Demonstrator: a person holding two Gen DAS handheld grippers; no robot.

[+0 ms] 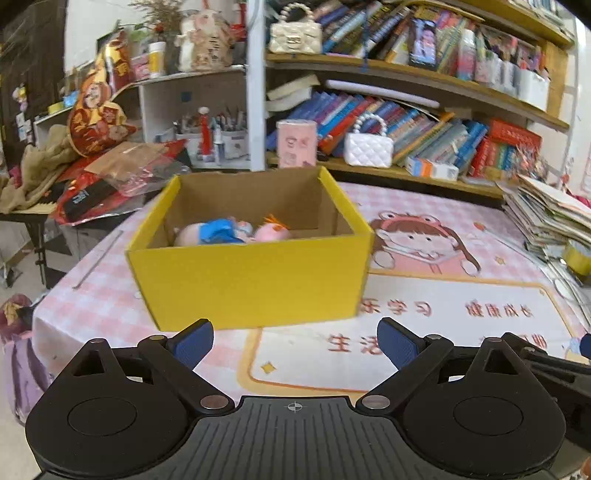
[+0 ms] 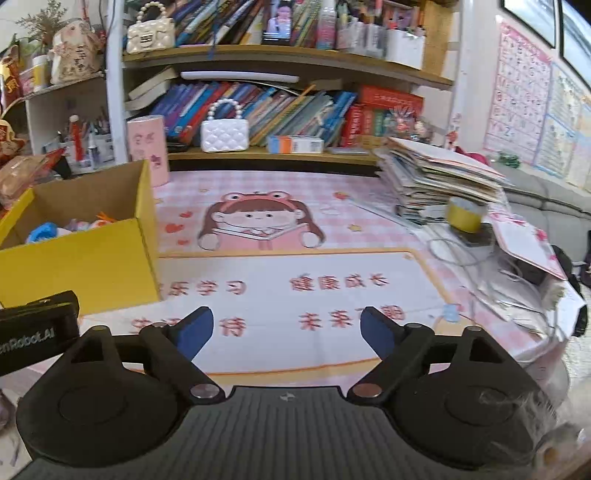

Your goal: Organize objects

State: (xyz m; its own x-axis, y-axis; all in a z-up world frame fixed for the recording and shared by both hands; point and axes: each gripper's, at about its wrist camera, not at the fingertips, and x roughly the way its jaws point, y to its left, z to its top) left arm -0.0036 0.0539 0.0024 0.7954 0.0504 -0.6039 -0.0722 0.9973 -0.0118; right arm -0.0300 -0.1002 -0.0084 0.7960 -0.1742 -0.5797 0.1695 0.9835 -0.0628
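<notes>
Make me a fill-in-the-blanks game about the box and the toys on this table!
1. The box on the table is ____ on the outside.
2. The toys lie ____ the box.
3. The white handbag stands on the ____.
4. Both the left tongs and the right tongs are ____ and hold nothing.

Missing words: yellow; inside; shelf; open

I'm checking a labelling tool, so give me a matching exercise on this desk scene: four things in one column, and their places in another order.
Things:
1. yellow box
2. white quilted purse
3. cream quilted purse
4. pink toy

Places:
A. upper shelf
B. inside the box
C. on the pink checked table mat
D. lower shelf, in front of the books

Pairs: 1-C, 2-D, 3-A, 4-B
</notes>
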